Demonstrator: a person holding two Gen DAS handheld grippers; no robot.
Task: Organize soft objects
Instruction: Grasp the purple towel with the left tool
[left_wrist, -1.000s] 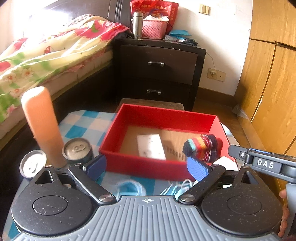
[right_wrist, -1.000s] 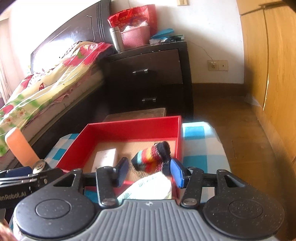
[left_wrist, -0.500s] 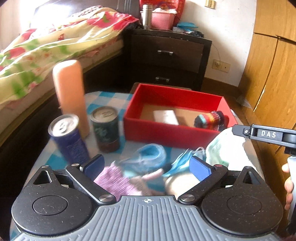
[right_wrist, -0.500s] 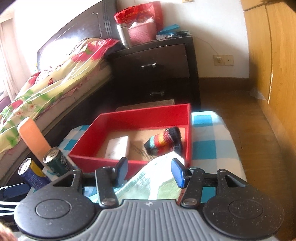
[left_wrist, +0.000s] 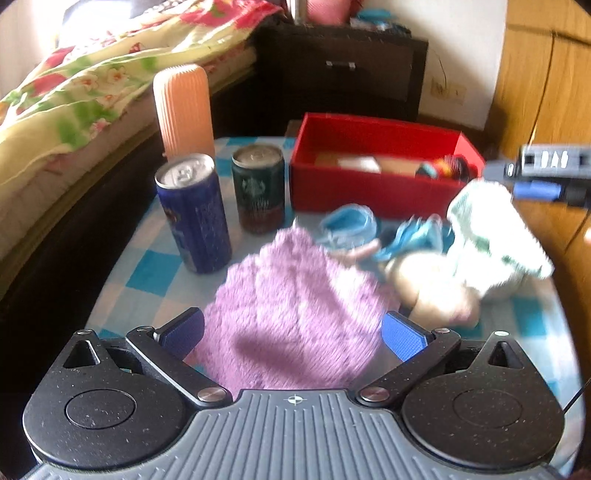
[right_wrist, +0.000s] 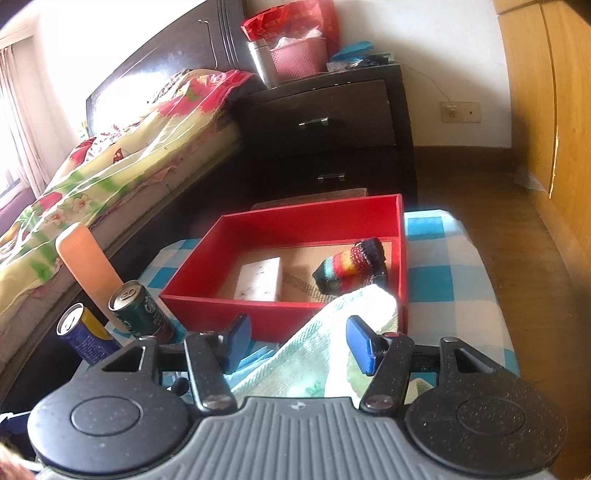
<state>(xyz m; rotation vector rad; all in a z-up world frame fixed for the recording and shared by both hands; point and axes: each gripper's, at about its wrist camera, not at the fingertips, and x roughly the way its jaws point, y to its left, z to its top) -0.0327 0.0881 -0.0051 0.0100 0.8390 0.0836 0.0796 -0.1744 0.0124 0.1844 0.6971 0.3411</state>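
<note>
My left gripper (left_wrist: 291, 334) jaws are opening wide over the purple fluffy cloth (left_wrist: 295, 310); I should drop lower and bite deep. My right gripper (right_wrist: 295, 341) jaws are opening around the white-green towel (right_wrist: 332, 332), beside the red box (right_wrist: 295, 317).

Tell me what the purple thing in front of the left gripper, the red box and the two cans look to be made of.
Purple cloth: fluffy, piled fabric, likely plush or chenille; the view is blurred.
Red box: probably cardboard, matte red walls with a plain brown floor showing inside.
Blue can and dark green can: metal, likely aluminium, with shiny silver tops and printed sides.
</note>
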